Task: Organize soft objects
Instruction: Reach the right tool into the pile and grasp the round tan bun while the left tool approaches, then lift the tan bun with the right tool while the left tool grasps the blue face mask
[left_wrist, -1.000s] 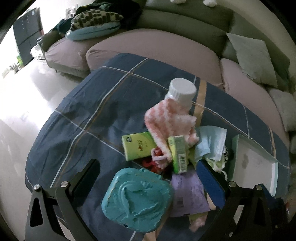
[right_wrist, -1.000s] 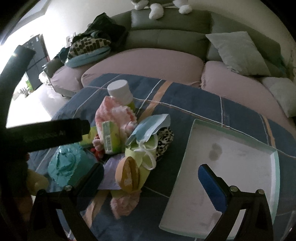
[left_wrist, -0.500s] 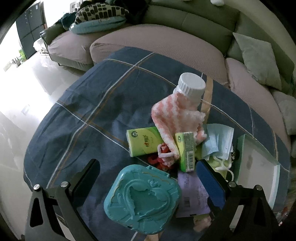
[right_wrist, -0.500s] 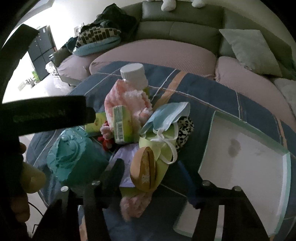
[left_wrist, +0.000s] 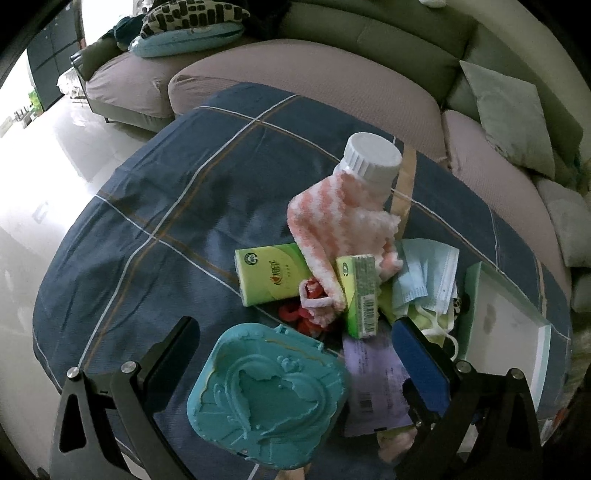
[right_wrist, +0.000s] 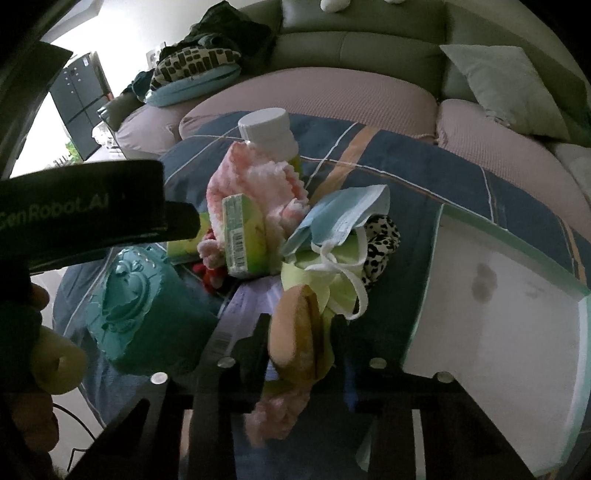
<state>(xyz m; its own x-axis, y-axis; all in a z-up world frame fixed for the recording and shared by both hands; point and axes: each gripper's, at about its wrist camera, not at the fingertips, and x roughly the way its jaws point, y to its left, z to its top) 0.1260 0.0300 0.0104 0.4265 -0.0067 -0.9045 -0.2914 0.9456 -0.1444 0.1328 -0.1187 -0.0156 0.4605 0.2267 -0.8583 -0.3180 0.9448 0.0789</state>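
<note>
A heap of soft things lies on the blue checked cloth: a pink-white fluffy sock, blue face masks, green tissue packs and a leopard-print piece. My right gripper has closed around a tan round soft toy with yellow-green fabric at the heap's near edge. My left gripper is open above a teal embossed box, not touching it.
A white-capped bottle stands behind the sock. A shallow white tray sits right of the heap. A purple packet lies under the heap. A sofa with cushions curves behind the table.
My right gripper moved left and forward from the tray to the heap and its jaws closed around the tan toy. My left gripper drew back slightly and stayed open.
</note>
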